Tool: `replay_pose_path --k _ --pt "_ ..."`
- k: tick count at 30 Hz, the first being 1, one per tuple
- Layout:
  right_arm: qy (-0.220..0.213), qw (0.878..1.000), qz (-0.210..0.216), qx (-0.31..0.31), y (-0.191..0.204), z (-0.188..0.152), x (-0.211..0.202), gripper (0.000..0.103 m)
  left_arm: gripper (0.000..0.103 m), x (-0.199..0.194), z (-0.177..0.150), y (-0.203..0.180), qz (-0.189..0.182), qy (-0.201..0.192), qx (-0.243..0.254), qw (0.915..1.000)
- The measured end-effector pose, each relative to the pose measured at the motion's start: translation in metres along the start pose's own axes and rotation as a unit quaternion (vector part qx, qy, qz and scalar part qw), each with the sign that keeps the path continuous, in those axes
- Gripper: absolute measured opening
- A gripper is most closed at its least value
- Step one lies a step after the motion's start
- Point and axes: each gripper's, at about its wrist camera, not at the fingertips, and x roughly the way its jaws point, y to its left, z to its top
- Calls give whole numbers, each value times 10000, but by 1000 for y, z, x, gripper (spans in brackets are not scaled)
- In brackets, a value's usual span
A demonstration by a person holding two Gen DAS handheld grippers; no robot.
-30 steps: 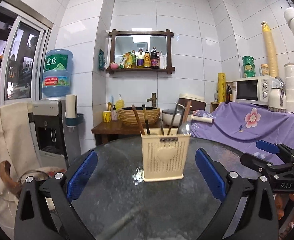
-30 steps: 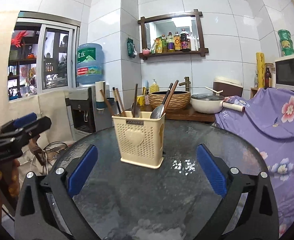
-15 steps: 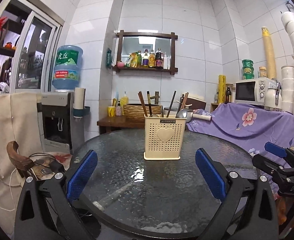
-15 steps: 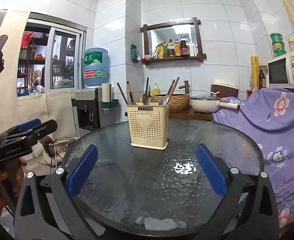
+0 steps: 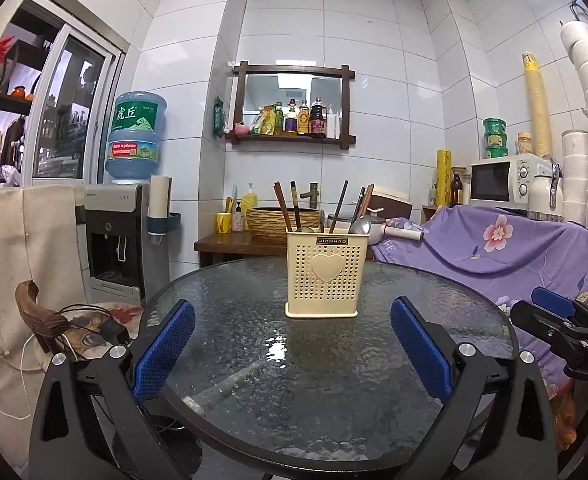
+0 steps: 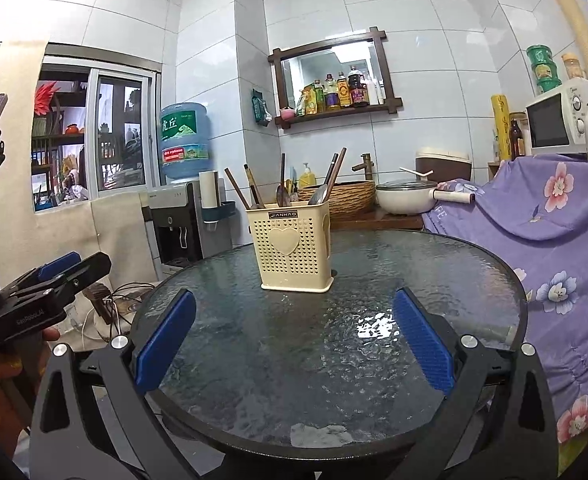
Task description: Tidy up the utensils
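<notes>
A cream perforated utensil holder [image 5: 325, 273] with a heart on its front stands upright on the round glass table [image 5: 254, 360]; it also shows in the right wrist view [image 6: 294, 252]. Several chopsticks [image 5: 282, 207] and a metal spoon [image 5: 359, 225] stick up out of it. My left gripper [image 5: 292, 346] is open and empty, held back from the holder above the table's near half. My right gripper [image 6: 294, 340] is open and empty, also well short of the holder. Each gripper shows at the edge of the other's view.
A water dispenser [image 5: 128, 216] stands at the left, a wooden side table with a woven basket [image 5: 282, 220] and a pot [image 6: 407, 197] behind. A purple floral cloth [image 5: 493, 248] covers the counter at right, with a microwave [image 5: 501, 180] on it. A wooden chair [image 5: 40, 320] with cables sits left of the table.
Both grippers have pulled back and away from the holder, which now looks smaller and farther off. More of the table's near edge is in view. Both stay open.
</notes>
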Motion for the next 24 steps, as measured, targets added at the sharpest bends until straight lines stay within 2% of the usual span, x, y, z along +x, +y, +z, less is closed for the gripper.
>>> replay_pose_path --k 24 --pt "43 9999 81 -44 3 2 6 97 96 0 -1 3 84 18 -92 9999"
